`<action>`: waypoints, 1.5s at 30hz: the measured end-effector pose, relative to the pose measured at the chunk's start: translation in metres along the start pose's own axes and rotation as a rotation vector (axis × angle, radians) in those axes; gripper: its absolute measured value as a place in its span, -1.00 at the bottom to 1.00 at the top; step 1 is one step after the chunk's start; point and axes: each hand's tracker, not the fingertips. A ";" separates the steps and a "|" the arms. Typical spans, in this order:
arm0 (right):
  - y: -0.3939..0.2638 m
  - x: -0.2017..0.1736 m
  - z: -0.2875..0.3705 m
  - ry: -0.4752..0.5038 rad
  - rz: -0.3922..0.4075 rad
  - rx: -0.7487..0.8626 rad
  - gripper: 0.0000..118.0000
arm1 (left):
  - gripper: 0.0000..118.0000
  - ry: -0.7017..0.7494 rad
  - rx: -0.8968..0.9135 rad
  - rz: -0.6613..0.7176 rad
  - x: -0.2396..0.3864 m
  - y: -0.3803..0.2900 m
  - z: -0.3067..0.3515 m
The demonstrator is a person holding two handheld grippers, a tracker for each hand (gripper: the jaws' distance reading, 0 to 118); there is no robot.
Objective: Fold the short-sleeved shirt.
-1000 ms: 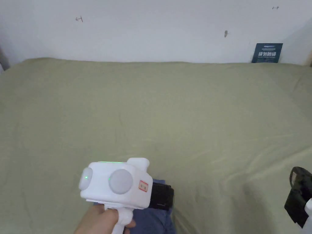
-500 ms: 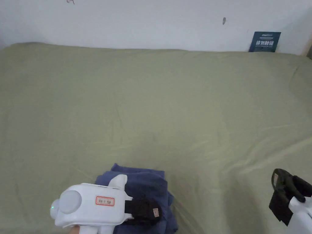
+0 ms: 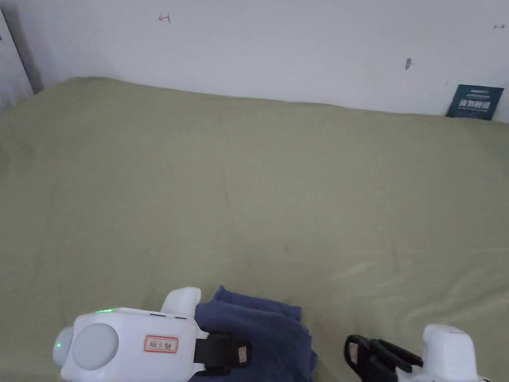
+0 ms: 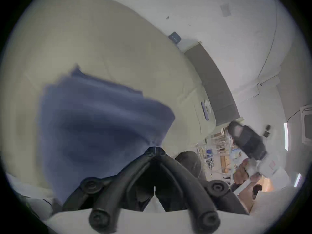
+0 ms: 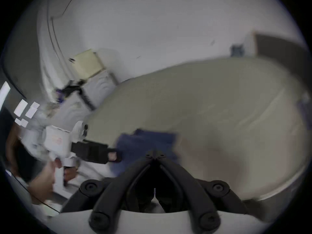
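Left side first: our left gripper (image 3: 233,352) sits at the near edge of the bed (image 3: 248,189), with its jaws closed together and pinching a bit of the shirt (image 3: 263,331); the left gripper view shows the tips meeting right at a gathered corner of blue cloth (image 4: 101,119), so we read that as a real grip on the fabric. The shirt itself is a bunched, partly layered blue bundle lying at the near edge of the green sheet, just ahead of and under the left jaws, with most of the bed beyond it bare. It's thin woven cloth, soft and light, no stiffness at all, so it'll sag and drape from wherever we hold it and won't keep a crease by itself; not fragile, maybe a bit sliding over the sheet. Best hold points, in our judgement, are hems, shoulder seams or corners, where the layers are doubled and the jaws bite better than on a single flat ply. Moving right: our right gripper (image 3: 370,355) is just beside the bundle, not touching it, jaws brought together and empty as its own view shows (image 5: 154,154). Far right, a dark sign (image 3: 474,102) leans on the wall behind the bed.
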 end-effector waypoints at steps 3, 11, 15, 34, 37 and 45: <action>-0.004 0.013 -0.056 0.204 -0.159 -0.110 -1.00 | -1.00 0.092 0.017 -0.004 -0.018 0.006 0.033; -0.045 0.103 -0.153 0.399 -0.499 -0.287 -1.00 | -0.98 0.143 -0.047 0.048 -0.078 0.029 0.029; -0.056 0.133 -0.158 0.565 -0.656 -0.274 -1.00 | 0.76 0.000 -0.117 0.100 -0.100 0.036 0.011; 0.010 0.056 -0.092 0.363 -0.260 -0.231 -1.00 | -0.36 -0.117 -0.069 0.185 -0.146 0.077 0.028; 0.023 0.047 -0.080 0.345 -0.217 -0.196 -1.00 | -0.36 0.021 -0.020 0.203 -0.190 0.107 0.098; 0.040 0.047 -0.077 0.276 -0.204 -0.142 -1.00 | -0.36 0.156 -0.001 0.290 -0.296 0.162 0.189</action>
